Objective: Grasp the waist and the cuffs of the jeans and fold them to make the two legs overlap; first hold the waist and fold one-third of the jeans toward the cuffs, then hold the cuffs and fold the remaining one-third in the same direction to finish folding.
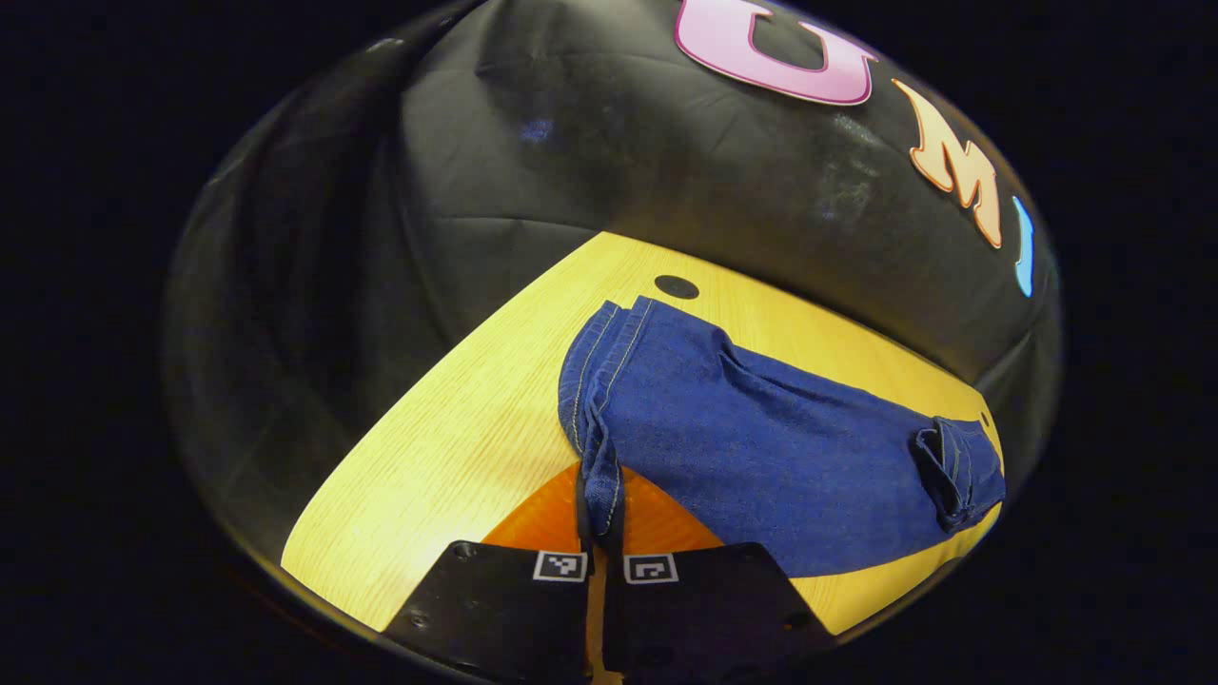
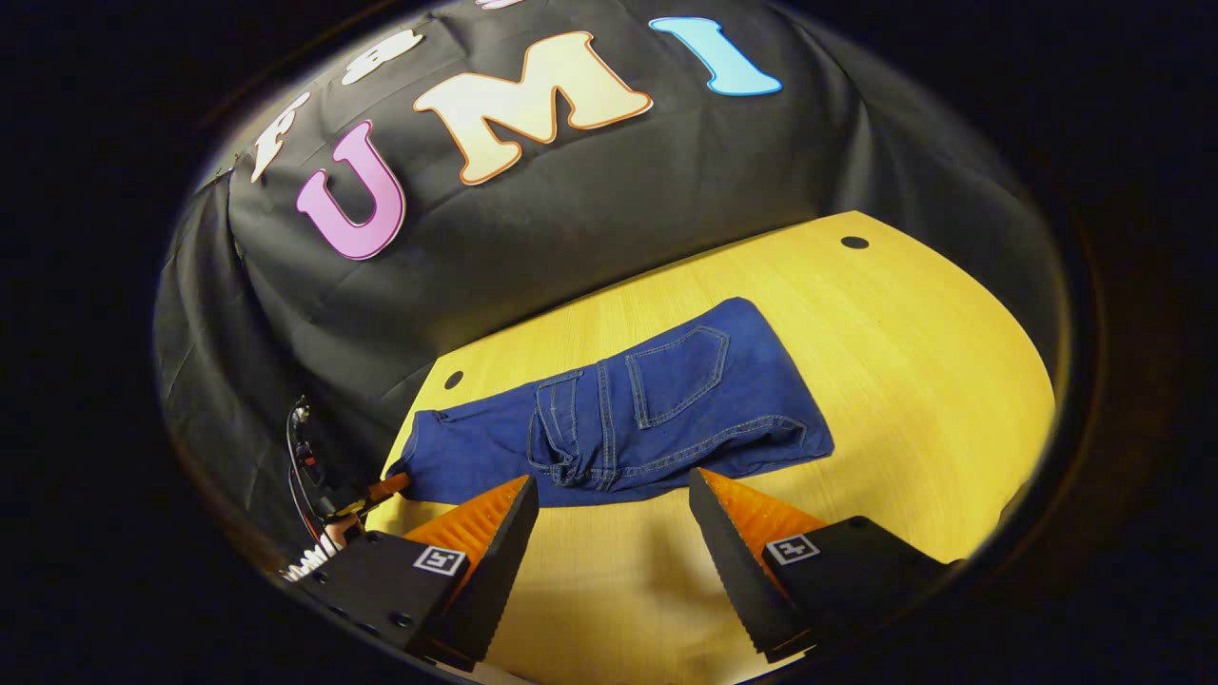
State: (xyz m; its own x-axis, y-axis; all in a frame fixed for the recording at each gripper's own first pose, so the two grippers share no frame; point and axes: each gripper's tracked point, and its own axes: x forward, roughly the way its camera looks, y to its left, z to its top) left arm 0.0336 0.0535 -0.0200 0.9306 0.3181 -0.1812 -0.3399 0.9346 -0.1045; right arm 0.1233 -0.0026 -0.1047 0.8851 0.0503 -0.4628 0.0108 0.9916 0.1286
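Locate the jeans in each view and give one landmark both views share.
Left gripper view: the jeans lie right of centre on the table, the left gripper shut on their near cuff edge.
Right gripper view: the jeans lie at centre, beyond the open right gripper.
Shared landmark: the dark round hole in the tabletop beside the cuffs.

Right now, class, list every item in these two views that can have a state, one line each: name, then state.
Blue denim jeans: legs folded over each other, lying flat on the table, cuff end pinched.
Left gripper: shut on the jeans' cuff edge.
Right gripper: open, holding nothing, just short of the waist end.
Yellow wooden table: bearing the jeans.
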